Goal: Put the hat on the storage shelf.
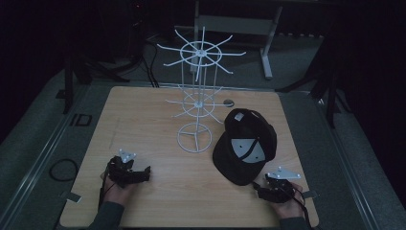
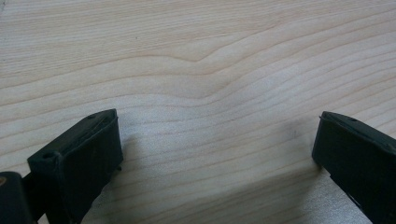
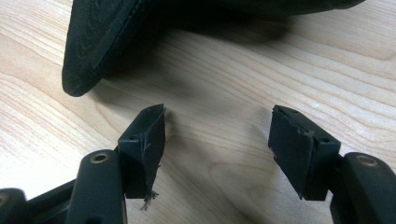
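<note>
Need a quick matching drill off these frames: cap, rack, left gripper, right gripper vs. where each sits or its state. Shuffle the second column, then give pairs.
Things:
1. cap
2. rack
3. left gripper
4. right gripper

Places or states:
A. open over bare wood at the table's near left
B. white wire, standing upright mid-table
C. black, lying on the table right of the rack's base
D. open at the near right, just short of the cap's brim

Pairs: 1-C, 2-B, 3-A, 4-D
</note>
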Available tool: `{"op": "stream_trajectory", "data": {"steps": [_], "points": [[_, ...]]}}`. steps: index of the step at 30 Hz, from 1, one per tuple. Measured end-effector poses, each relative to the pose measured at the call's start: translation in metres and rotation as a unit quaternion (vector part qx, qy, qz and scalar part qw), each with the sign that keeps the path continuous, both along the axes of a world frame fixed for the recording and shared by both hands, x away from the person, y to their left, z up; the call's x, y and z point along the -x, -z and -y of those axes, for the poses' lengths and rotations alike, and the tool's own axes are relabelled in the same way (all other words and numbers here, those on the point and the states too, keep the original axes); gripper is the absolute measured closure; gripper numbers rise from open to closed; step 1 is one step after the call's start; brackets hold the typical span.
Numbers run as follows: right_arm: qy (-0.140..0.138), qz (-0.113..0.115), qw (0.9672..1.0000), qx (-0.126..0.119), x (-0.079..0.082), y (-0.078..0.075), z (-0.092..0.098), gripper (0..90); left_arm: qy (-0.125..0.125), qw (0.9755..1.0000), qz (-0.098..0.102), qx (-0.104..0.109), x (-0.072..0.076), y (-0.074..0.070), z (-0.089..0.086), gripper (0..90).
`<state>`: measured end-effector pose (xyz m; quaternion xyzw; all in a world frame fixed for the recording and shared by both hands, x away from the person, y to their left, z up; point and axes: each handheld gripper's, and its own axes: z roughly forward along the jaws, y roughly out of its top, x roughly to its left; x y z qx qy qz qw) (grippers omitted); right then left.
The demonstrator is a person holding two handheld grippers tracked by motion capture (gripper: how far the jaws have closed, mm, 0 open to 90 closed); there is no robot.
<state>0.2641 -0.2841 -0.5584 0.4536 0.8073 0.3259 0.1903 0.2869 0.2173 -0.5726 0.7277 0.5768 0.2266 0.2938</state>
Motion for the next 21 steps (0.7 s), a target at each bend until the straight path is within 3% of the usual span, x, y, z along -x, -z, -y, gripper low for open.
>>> {"op": "stream_trajectory", "data": {"steps": [21], "points": [[-0.001,-0.024,0.9996,0.012,-0.0041,-0.0053,-0.002,39.2,0.001,1.0,0.0,0.0,0.0004,0.0,0.0001,1.5]]}}
